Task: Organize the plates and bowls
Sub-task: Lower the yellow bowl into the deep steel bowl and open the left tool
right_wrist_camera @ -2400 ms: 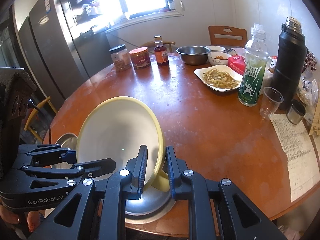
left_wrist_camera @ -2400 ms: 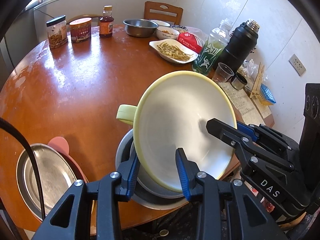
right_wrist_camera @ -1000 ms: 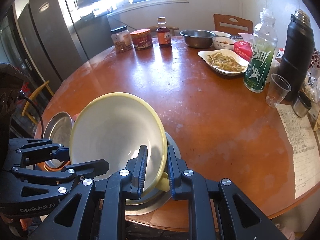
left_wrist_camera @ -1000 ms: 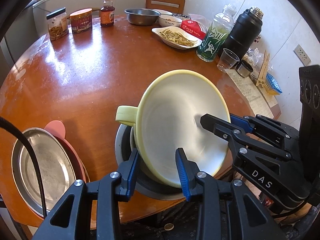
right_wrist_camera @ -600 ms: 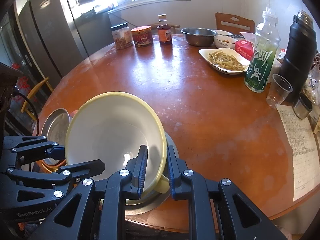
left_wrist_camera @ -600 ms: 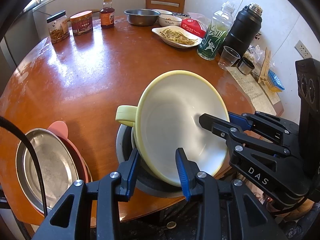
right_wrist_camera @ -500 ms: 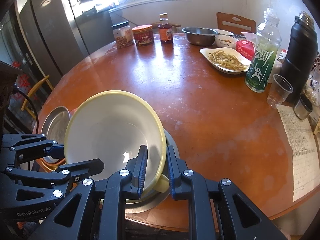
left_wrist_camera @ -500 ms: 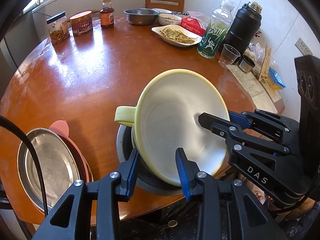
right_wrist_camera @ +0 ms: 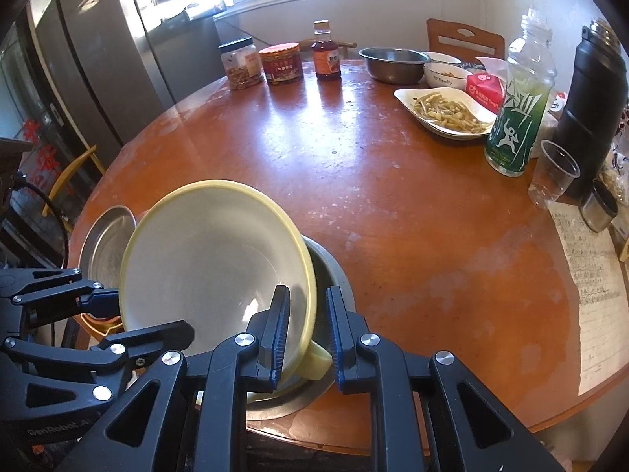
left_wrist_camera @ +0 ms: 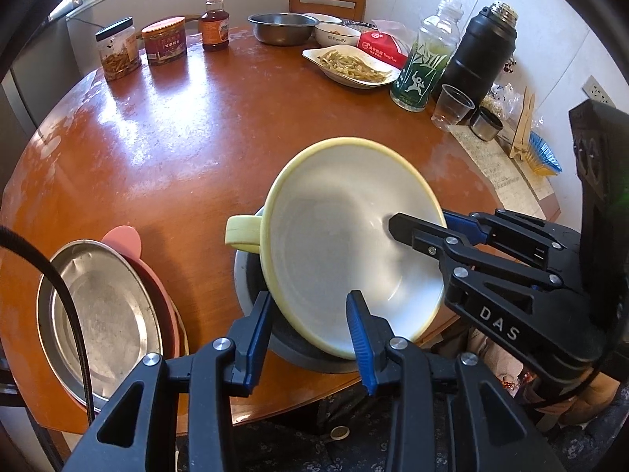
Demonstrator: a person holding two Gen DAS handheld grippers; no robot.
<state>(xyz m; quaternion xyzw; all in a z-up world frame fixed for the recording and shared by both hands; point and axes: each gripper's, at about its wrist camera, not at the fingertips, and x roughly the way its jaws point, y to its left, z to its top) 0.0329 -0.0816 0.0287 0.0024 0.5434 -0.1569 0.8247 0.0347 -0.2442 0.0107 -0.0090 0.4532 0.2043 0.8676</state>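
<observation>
Yellow bowl [left_wrist_camera: 346, 244] tilted, white inside facing both cameras, its low edge sitting in a grey metal bowl [left_wrist_camera: 251, 279] at the near edge of the round wooden table [left_wrist_camera: 165, 149]

Right gripper [right_wrist_camera: 304, 328] clenched on the yellow bowl's rim: one blue pad inside the bowl, the other outside against the wall, just above the bowl's small yellow handle [right_wrist_camera: 316, 364]. In the left wrist view the same gripper comes in from the right, its upper finger lying across the bowl's inner wall

Left gripper [left_wrist_camera: 308, 336] with jaws partly apart; the yellow bowl's near rim sits between them. Right pad looks to be at the rim, left pad stands just clear of the outer wall beside the grey bowl — no firm pinch visible, so reads as released. A second yellow handle [left_wrist_camera: 241, 232] sticks out ahead and left of this gripper

Left of the left gripper, near the table edge: steel plate [left_wrist_camera: 98, 314] stacked on a pink plate [left_wrist_camera: 125, 236], touching, with more dishes under them, count unclear

Far ahead of both grippers: two jars [left_wrist_camera: 118, 47], a sauce bottle [left_wrist_camera: 214, 25], a steel basin [left_wrist_camera: 281, 27], a white dish of food [left_wrist_camera: 350, 67]. Ahead and right: green bottle [right_wrist_camera: 519, 94], black flask [right_wrist_camera: 593, 110], clear plastic cup [right_wrist_camera: 552, 177], a sheet of paper [right_wrist_camera: 589, 275]
</observation>
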